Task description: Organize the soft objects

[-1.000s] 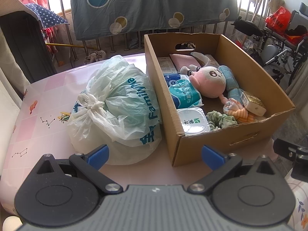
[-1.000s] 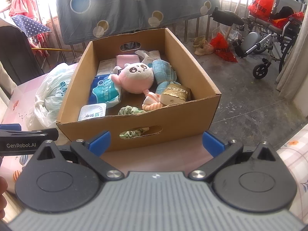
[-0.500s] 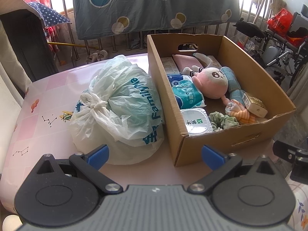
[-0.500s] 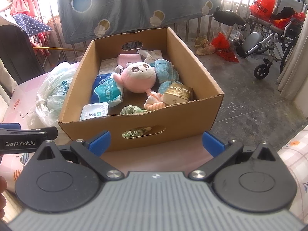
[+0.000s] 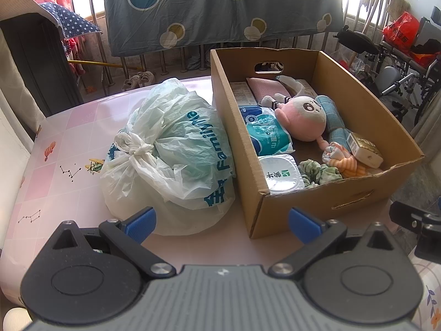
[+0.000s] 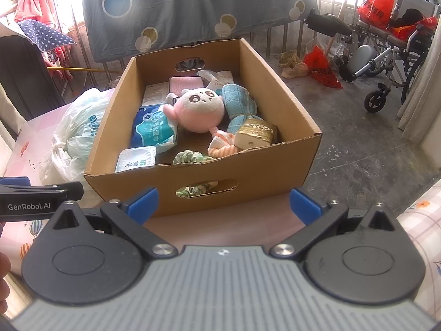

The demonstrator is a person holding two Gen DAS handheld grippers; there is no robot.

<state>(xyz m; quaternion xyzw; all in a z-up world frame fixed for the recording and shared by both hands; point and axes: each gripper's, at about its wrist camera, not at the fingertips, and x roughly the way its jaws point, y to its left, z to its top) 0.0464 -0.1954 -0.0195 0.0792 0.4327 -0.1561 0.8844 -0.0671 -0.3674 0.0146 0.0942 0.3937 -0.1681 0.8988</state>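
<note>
The cardboard box (image 6: pixel 204 171) sits on the pink table (image 5: pixel 55 165), and its load looks the same as a second ago: the pink plush toy (image 6: pixel 199 109) lies in the middle, the teal wipes pack (image 6: pixel 154 129) to its left, a blue-green cloth (image 6: pixel 238 104) to its right, the green scrunchie (image 6: pixel 193 155) and the orange striped cloth (image 6: pixel 223 146) against the near wall. Since the earlier frames both my cameras have crept a little nearer; nothing in the box has shifted. My right gripper (image 6: pixel 223 202) hangs just before the box's near wall, jaws spread wide and empty, the handle slot between them. My left gripper (image 5: pixel 222 220) is likewise wide and empty, with the tied plastic bag (image 5: pixel 171 154) ahead on its left side and the box's near left corner ahead on its right. The bag presses against the box's left wall. The box's right wall stands at the table's edge, bare floor beyond; open tabletop lies left of the bag.
</note>
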